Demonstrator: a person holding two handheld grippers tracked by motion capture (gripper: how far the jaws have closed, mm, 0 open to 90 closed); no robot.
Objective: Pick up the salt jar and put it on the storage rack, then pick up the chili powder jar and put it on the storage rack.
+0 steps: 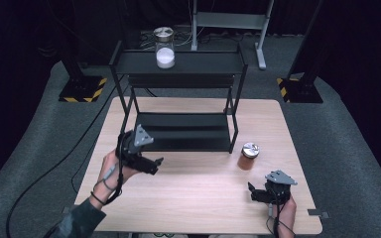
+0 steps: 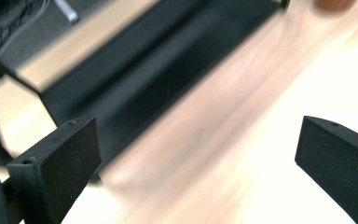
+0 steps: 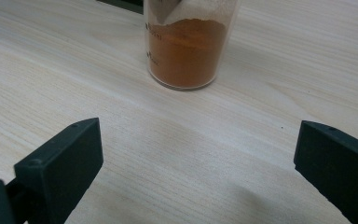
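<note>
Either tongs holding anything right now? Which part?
Nothing held. Left tongs and right tongs both open; the orange-powder glass jar stands untouched ahead of the right.

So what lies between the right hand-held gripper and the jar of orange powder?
Nothing: bare wooden table runs from the open right hand-held gripper to the jar of orange powder, as the right gripper view shows.

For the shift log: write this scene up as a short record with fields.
surface: light wooden table
rack: black two-tier metal shelf at the table's far side
top tier: glass jar of white powder with metal lid
on table: glass jar of orange powder with metal lid, right of the shelf
left tool: open, holding nothing, near the shelf's lower tier
right tool: open, holding nothing, facing the orange jar
</note>
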